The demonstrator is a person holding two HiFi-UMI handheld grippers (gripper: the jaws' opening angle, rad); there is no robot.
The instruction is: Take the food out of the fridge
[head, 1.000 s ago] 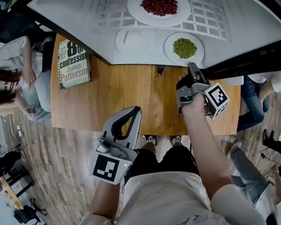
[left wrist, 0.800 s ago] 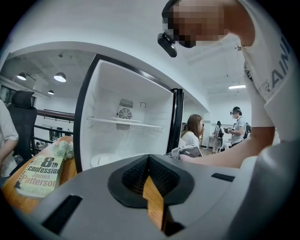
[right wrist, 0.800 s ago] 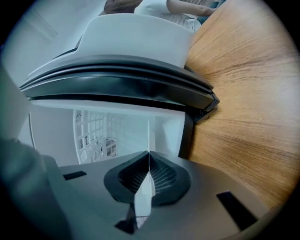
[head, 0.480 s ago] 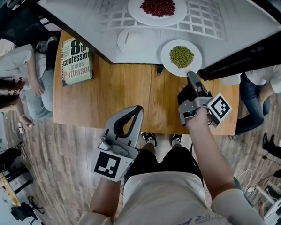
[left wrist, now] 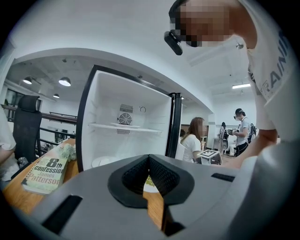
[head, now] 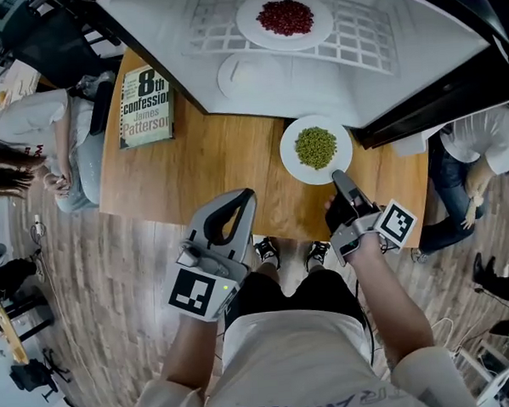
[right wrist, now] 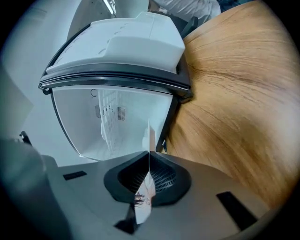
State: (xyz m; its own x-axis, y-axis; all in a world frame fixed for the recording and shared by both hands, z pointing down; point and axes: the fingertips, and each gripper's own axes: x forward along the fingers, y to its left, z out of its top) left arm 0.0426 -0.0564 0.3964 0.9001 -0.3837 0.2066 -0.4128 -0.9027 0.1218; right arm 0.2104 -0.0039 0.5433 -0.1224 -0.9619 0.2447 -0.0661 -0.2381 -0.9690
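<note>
- Book [head: 146, 107]: lies flat at the left end of the table [head: 226, 157], just beside the open fridge [head: 376, 86]. Unchanged from a second ago; plays no part in the task.
- Left gripper [head: 244, 199]: clenched on nothing, pads pressed together. Hangs over the near table edge as before; free for the next pick.
- Empty white dish [head: 252, 73]: sits on the fridge floor near the opening, in the same place. Shows no food.
- Plate of red beans [head: 285, 18]: sits deeper inside, on the grid shelf. Untouched; judged the next item to remove.
- Plate of green peas [head: 316, 148]: stood a second ago on the fridge floor at the threshold and crossed the edge half a second ago. Now fully outside, over the wooden table just in front of the fridge. Resting or slightly lifted: cannot tell.
- Right gripper [head: 339, 179]: grasps the near rim of the green plate, edge-on between the pads. Has drawn back toward the body together with the plate.
- Meaning for the task: first food item out. Remaining, by judgement: set down, release, return for the red beans.
</note>
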